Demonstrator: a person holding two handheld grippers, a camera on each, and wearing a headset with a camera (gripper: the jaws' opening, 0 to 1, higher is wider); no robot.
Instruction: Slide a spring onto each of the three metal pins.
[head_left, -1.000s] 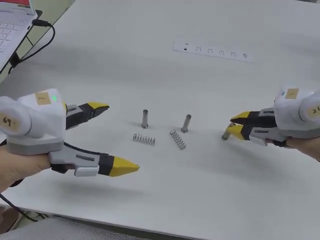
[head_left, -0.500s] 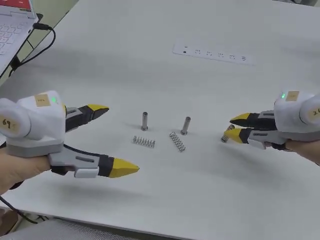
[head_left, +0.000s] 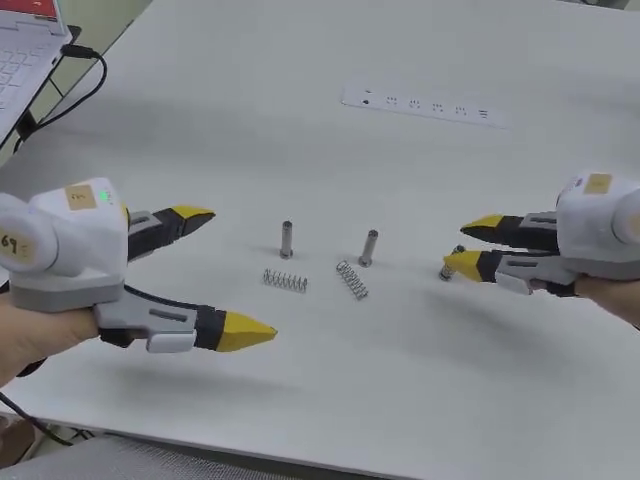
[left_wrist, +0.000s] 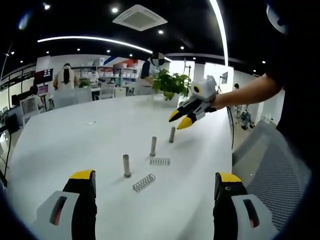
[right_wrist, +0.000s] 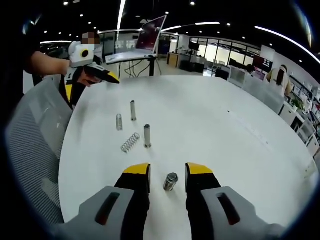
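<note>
Already 1 spring-clad pin (right_wrist: 170, 181) stands between fingers (right_wrist: 137, 172) of the right gripper (right_wrist: 168, 171).

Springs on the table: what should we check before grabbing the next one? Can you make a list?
1. The two loose silver coil springs lie flat and apart: ok.
2. The two bare grey metal pins stand upright: ok.
3. The third pin already wears its spring: ok.
4. The right gripper is open, jaws either side of that pin, not touching: ok.
5. The left gripper is open wide and empty: ok.
</note>
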